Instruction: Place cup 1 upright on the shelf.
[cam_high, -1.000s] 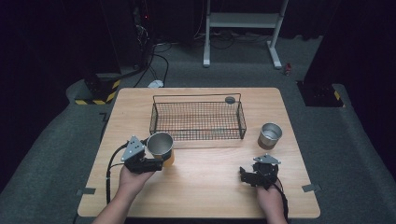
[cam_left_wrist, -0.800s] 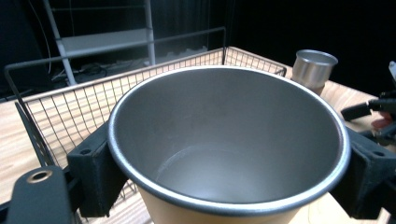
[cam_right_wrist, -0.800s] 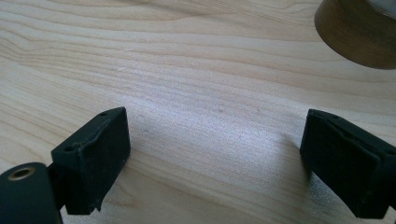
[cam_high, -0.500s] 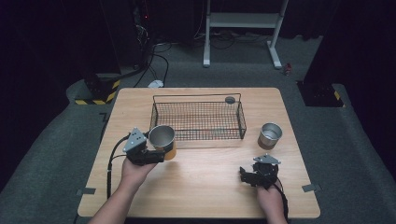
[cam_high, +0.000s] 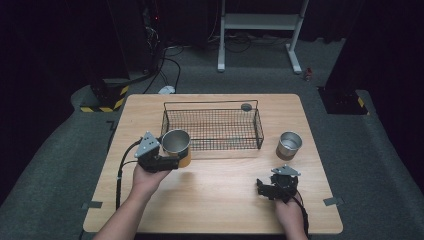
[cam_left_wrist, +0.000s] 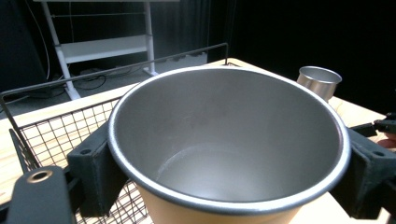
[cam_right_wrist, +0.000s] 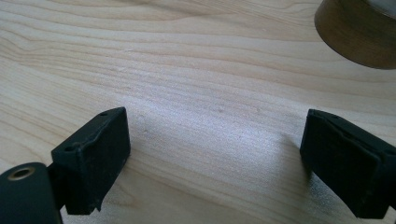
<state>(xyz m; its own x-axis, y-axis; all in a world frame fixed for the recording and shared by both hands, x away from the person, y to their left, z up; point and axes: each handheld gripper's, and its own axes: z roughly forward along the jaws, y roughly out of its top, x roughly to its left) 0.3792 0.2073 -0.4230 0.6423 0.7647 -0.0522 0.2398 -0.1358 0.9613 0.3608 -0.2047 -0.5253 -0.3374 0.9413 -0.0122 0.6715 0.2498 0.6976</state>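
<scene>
**Left gripper carries a metal cup toward wire basket**

Seen from above: a person works at a wooden table (cam_high: 215, 200) w/ a gripper in each hand. The left gripper (cam_high: 172, 161) is clamped on an orange-walled cup (cam_high: 177, 146) w/ a steel lining, held upright just beside the front-left corner of a black wire basket (cam_high: 212, 125). Left gripper view: jaws press the cup's outer wall on opposite sides, just under the rolled rim; the cup looks empty.

Handling, as a judgement: rigid, light, not fragile. The smooth wall is prob. slippery, so a grip high on the wall under the rim lip, as here, seems safest; keep it level.

The right gripper (cam_high: 265, 189) rests low near the table's front-right, jaws wide apart, holding nothing. A second, steel cup (cam_high: 289, 145) stands to the right of the basket, well apart from the first.
</scene>
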